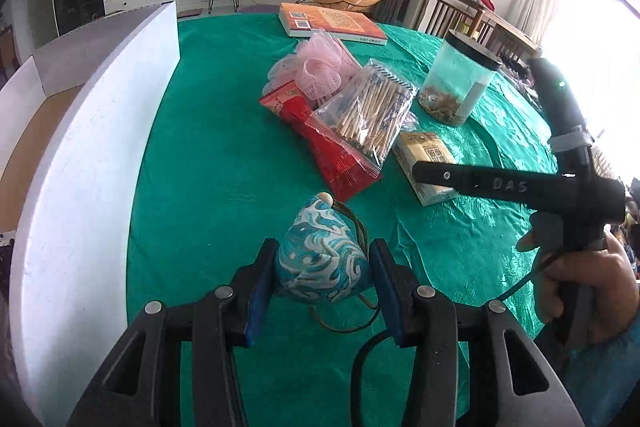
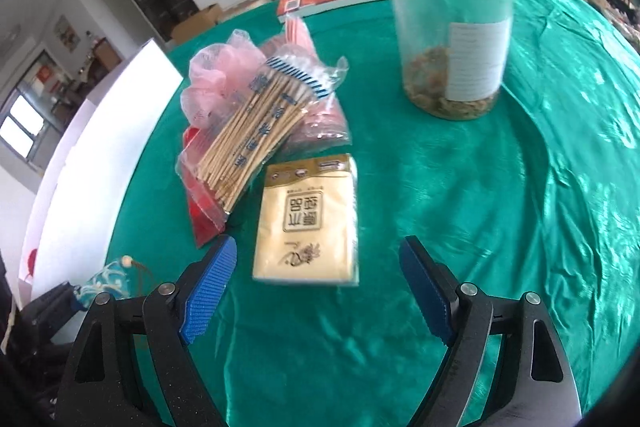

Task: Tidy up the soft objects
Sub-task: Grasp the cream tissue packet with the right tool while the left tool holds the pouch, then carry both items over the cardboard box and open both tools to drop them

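The left hand-held gripper [image 1: 323, 269] seems to pinch the blue pouch [image 1: 320, 255] just above the green surface [image 1: 224, 167]; this soft pouch may slip out. The right hand-held gripper [image 2: 318, 285] stands wide over the tissue pack [image 2: 308, 223].

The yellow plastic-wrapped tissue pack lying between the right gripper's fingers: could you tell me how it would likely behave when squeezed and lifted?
The yellow plastic-wrapped tissue pack looks soft, so it would probably give under the pads. Its glossy film may be a little slippery. Lying flat on the green tablecloth, it seems unlikely to roll or tip.
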{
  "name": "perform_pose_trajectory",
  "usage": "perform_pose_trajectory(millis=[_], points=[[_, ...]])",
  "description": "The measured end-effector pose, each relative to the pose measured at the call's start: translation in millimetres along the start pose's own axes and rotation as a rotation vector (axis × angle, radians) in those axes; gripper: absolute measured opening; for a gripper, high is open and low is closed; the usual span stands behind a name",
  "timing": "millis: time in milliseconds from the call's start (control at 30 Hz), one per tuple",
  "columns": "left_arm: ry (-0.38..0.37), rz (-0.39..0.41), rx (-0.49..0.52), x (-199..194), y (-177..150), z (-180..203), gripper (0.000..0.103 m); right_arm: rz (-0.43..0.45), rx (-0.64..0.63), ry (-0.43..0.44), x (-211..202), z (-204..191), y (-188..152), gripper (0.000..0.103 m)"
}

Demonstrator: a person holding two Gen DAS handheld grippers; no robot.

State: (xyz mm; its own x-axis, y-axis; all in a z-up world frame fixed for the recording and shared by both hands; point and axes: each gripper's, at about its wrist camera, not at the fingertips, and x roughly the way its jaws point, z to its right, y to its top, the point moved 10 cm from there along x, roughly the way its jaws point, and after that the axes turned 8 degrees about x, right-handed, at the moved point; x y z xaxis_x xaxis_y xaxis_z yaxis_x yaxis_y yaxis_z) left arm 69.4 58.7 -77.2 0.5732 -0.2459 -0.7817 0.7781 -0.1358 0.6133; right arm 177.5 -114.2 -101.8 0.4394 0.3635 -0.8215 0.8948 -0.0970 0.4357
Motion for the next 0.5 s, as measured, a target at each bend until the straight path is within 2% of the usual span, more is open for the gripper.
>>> perform_pose_trajectory(millis=[33, 67, 133, 333, 400, 500], points=[[0.004, 0.010, -0.007, -5.5, 2.8, -4.4, 0.046, -0.019, -0.022, -0.014, 7.2, -4.2, -0.4, 0.075], [0.005, 0.022, -0.015, -11.3, 5.7, -8.7, 0.046, -0.039, -0.049, -0.048, 11.8, -3.9, -2.8, 0.053], [0.005, 0.048, -0.037, -24.4, 11.3, -17.9, 0.046, -0.027, -0.044, -0.074, 0.3, 2.3, -4.8, 0.053], [-0.001, 0.155, -0.125, -72.8, 29.2, -50.4, 0.046, 0.091, -0.051, -0.105, -76.9, 11.7, -8.0, 0.053], [0.020, 0.197, -0.158, -94.0, 33.2, -70.1, 0.046, 0.108, -0.090, -0.085, -96.1, -7.7, -6.7, 0.053], [0.090, 0.237, -0.202, -128.9, 32.5, -108.6, 0.046, 0.115, -0.177, 0.016, -115.4, -68.2, -2.7, 0.053]])
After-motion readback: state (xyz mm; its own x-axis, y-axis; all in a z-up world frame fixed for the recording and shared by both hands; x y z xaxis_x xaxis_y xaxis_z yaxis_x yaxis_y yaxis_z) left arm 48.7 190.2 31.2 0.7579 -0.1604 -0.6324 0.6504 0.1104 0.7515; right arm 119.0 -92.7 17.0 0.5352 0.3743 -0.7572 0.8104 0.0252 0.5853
